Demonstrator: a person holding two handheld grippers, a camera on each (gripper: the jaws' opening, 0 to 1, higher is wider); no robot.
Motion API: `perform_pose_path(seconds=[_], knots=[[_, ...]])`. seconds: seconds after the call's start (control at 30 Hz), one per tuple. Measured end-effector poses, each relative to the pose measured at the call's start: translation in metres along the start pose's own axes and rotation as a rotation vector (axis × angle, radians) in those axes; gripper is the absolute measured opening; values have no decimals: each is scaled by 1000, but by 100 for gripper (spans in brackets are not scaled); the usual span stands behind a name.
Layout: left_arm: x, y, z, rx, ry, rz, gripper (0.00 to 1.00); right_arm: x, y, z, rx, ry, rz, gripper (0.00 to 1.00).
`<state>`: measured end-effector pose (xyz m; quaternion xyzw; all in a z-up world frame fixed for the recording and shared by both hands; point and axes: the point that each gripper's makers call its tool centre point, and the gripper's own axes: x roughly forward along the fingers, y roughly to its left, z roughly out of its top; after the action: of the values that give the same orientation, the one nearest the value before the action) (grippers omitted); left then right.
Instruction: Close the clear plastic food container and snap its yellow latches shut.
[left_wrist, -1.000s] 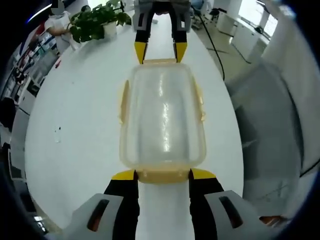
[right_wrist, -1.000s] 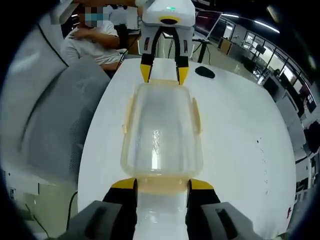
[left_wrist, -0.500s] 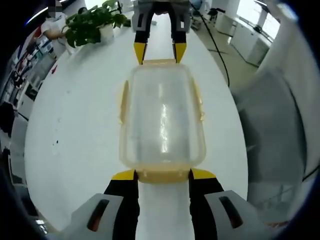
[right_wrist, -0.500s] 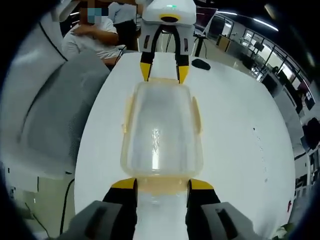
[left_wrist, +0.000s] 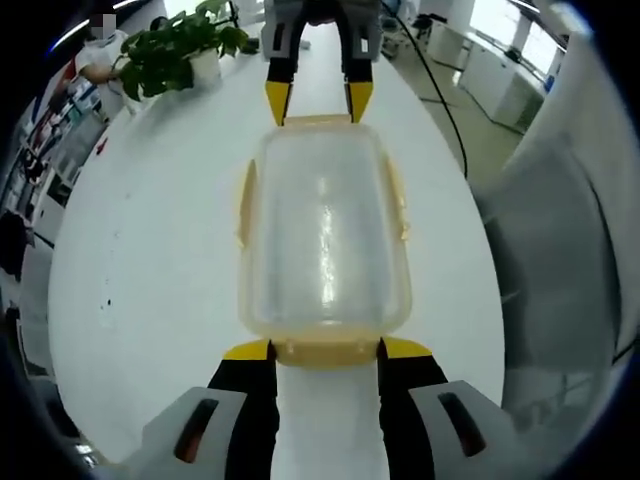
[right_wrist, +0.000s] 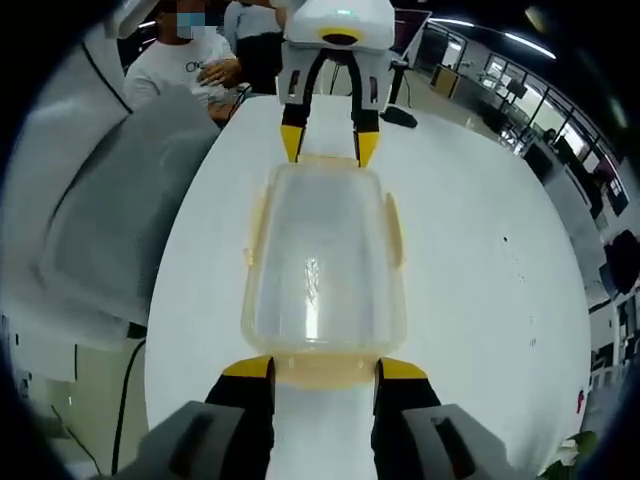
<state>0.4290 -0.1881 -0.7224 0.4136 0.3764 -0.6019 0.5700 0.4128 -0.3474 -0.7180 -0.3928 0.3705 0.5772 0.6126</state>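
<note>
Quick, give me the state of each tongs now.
Left tongs: open, jaws astride the container's end latch.
Right tongs: open, astride the opposite latch.

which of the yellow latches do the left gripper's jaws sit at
The end latch at the bottom of the left gripper view, between the left gripper jaw tips. The right gripper sits at the opposite end latch; the two side latches have no gripper at them.

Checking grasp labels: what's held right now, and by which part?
The clear container: left gripper at one end latch, right gripper at the opposite one. Whether they are clamped cannot be told.
</note>
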Motion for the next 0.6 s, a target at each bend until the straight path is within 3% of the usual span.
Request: perform_pose_path(seconds=[0.6], knots=[[22, 0, 1, 18, 48, -5, 36, 11, 2, -16, 4, 28, 7, 36]])
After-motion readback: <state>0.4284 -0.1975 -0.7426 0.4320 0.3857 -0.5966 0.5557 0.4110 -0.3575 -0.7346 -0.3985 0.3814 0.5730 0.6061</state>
